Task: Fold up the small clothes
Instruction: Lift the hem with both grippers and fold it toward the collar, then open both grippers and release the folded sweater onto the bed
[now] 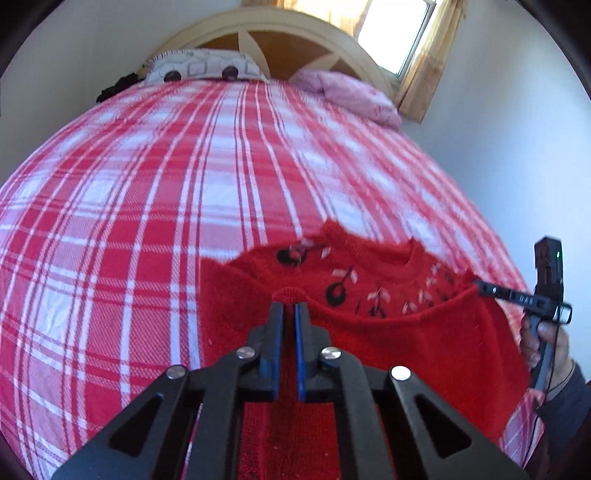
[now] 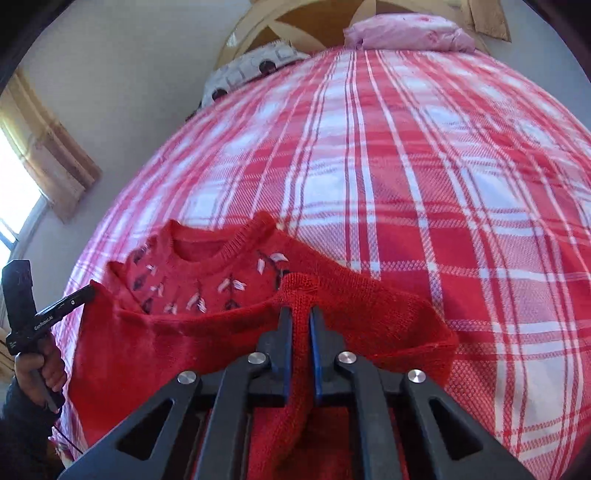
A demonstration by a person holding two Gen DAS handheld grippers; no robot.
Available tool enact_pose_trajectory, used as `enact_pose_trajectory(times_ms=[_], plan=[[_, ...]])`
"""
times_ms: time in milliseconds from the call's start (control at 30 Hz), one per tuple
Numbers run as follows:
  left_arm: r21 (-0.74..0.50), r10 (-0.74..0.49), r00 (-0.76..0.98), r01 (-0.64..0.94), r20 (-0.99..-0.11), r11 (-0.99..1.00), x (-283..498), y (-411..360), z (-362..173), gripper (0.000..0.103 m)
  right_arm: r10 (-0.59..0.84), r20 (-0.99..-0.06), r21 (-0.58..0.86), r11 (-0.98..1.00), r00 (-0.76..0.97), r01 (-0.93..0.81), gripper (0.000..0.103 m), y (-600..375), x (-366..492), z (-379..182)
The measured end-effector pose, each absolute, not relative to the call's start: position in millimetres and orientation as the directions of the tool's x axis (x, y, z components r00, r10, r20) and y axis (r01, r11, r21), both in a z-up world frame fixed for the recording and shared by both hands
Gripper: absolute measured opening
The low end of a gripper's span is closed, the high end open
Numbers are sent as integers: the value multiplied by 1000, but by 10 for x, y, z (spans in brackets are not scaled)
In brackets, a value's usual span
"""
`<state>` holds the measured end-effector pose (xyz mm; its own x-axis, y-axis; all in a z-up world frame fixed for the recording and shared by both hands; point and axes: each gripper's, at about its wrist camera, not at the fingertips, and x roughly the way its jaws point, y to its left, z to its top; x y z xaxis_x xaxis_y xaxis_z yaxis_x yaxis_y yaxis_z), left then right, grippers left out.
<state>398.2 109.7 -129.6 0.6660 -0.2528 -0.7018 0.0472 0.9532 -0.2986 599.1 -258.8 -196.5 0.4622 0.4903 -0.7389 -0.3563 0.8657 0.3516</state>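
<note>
A small red knit sweater (image 1: 424, 332) with embroidered black and white flowers near the collar lies on the bed at its near end. My left gripper (image 1: 289, 304) is shut on the sweater's lower hem and holds it lifted over the chest. My right gripper (image 2: 302, 309) is shut on the same hem at its other corner. In the left wrist view the right gripper (image 1: 480, 286) shows at the right, pinching the hem. In the right wrist view the sweater (image 2: 155, 354) fills the lower left, with the left gripper (image 2: 90, 291) at its left corner.
The bed has a red and white plaid cover (image 1: 166, 184). At the headboard (image 1: 280, 37) lie a patterned white pillow (image 1: 203, 68) and a pink pillow (image 1: 351, 96). A window (image 1: 399, 33) is in the wall beside the bed.
</note>
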Motion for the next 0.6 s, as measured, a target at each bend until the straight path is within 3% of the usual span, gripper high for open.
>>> enact_pose_trajectory(times_ms=[267,400,600], plan=[[-338,-255,730,34,-634,940,4209,1219,-1031,6,439,-669,308,898,600,-314,6,-2655,6035,-1575],[-375,-250,709,-21,-659,927,4480,1318,-1223,6,394,-695,288,919,602,-269,6,-2611,6214,-1688],[-293,-194,664,-40,-722,955,4652,1169,-1544,6,322,-755,233,946,571,-225,6,-2598,6369,-2057]])
